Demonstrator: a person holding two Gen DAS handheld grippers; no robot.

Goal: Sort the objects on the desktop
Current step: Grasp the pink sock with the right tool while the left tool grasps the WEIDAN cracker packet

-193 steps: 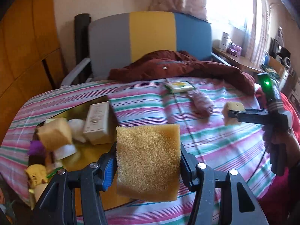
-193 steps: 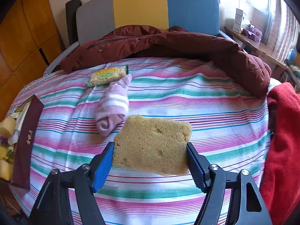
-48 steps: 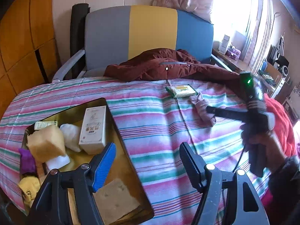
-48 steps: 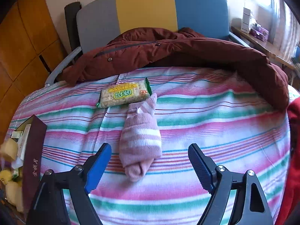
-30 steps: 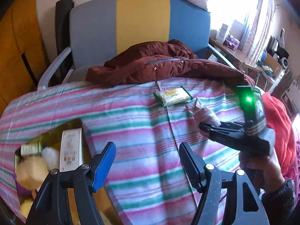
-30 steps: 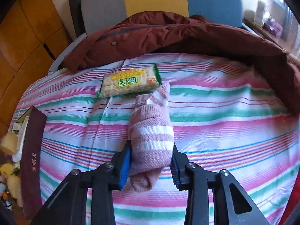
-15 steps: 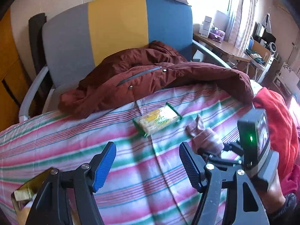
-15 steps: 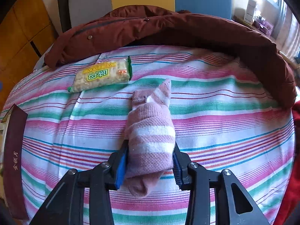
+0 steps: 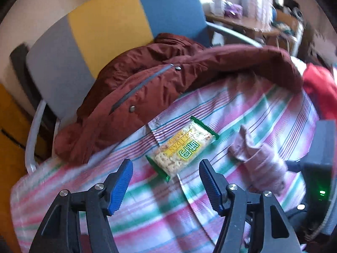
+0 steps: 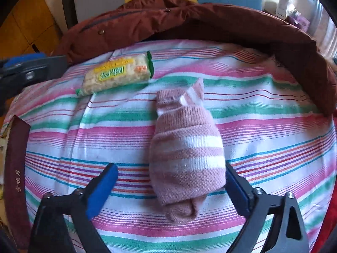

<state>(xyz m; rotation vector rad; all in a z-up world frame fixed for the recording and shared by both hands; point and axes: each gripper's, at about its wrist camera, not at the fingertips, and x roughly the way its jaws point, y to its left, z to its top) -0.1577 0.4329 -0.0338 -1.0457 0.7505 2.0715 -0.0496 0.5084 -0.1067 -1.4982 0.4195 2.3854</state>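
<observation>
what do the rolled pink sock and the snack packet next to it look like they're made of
Rolled pink sock: soft knitted fabric, probably cotton blend, with visible ribbed stitches and white stripes. Snack packet: thin clear plastic film, glossy, with green crimped ends and pale crackers showing through.

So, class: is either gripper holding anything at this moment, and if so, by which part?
Nothing is held. The right gripper is opening around the rolled pink sock; the left gripper, closing, is empty above the snack packet.

Knitted, ribbed pink sock [image 10: 185, 158]; glossy clear-plastic snack packet [image 10: 117, 74] at ten o'clock of it; matt woven striped cloth [image 10: 263, 130] beneath; smooth, slightly shiny maroon jacket [image 10: 210, 23]; ridged blue pads [image 10: 101, 187].
</observation>
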